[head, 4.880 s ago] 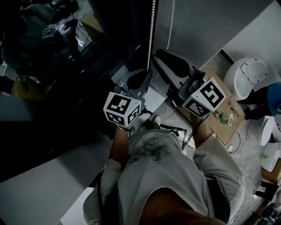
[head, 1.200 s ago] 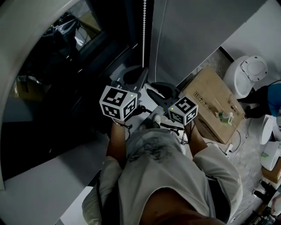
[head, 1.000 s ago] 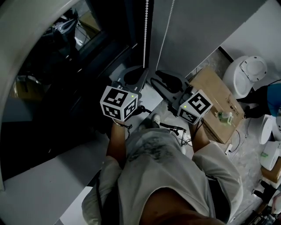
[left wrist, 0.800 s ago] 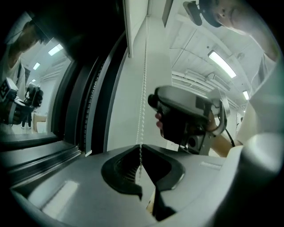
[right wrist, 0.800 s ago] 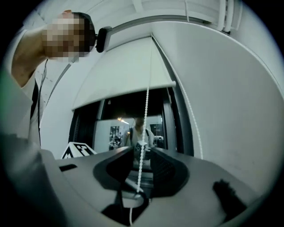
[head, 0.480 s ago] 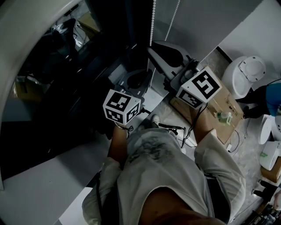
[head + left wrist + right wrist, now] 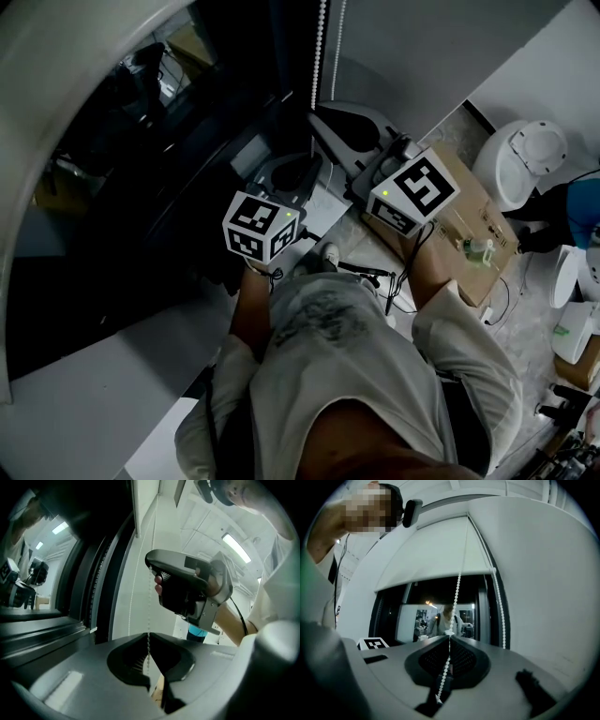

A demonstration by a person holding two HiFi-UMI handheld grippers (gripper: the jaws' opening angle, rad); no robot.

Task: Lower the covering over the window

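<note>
A white roller blind (image 7: 436,555) covers the top of a dark window (image 7: 440,599). Its white bead chain (image 7: 320,47) hangs in a loop beside the frame. My left gripper (image 7: 148,635) is shut on one strand of the bead chain (image 7: 150,602), low down. Above it, my right gripper (image 7: 450,637) has just been closing its jaws, and they now pinch the same strand (image 7: 457,588). The loop's other strand (image 7: 499,606) hangs free to the right. In the head view the left gripper (image 7: 306,167) sits just below the right gripper (image 7: 317,112).
A cardboard box (image 7: 473,230) lies on the floor at the right, with a round white appliance (image 7: 530,159) behind it. Cables (image 7: 375,274) trail by the person's foot. A pale sill (image 7: 94,394) runs below the window, and a grey wall (image 7: 422,47) stands right of the chain.
The right gripper has risen up the chain from beside the left one and its jaws have gone from open to shut on the chain. The left gripper has kept still.
</note>
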